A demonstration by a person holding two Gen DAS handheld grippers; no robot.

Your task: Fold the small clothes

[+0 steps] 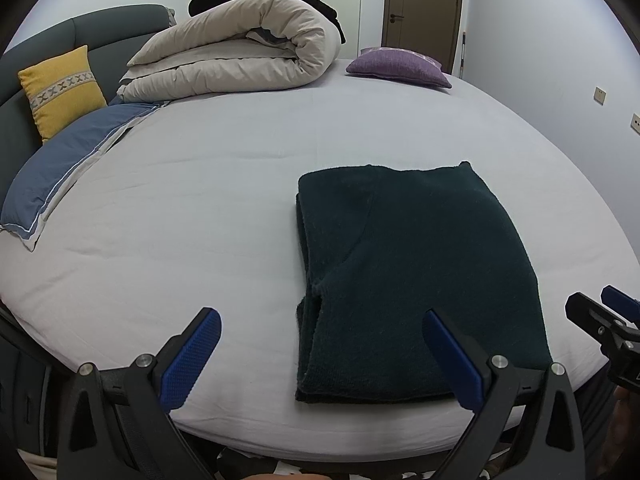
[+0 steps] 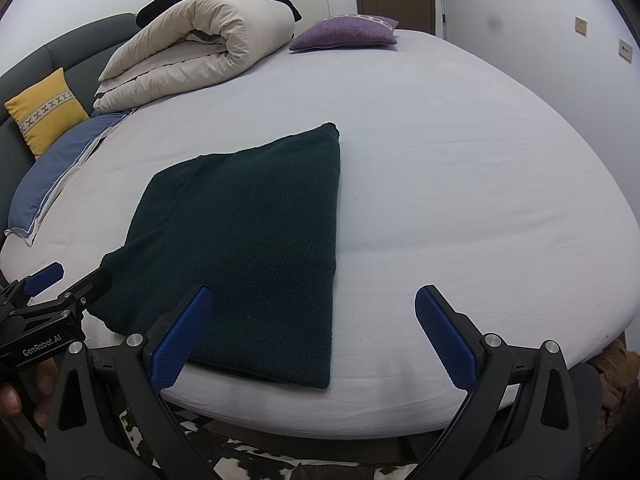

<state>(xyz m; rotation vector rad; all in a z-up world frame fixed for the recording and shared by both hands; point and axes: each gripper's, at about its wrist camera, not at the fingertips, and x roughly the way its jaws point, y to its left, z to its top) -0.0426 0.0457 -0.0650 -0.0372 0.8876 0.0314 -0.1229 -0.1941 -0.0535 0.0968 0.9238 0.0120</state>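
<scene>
Your bed point(image 1: 240, 184) spreads wide under its pale sheet, with the rolled duvet point(image 1: 236, 52) at the far left. The dark green sweater point(image 1: 404, 272) lies folded flat near the near edge. Your left gripper point(image 1: 322, 354) and right gripper point(image 2: 312, 330) hang over that edge, jaws spread, holding nothing.

The right claw point(image 1: 600, 312) is cut off at the left-wrist view's edge, its jaws' spacing unreadable there.
</scene>
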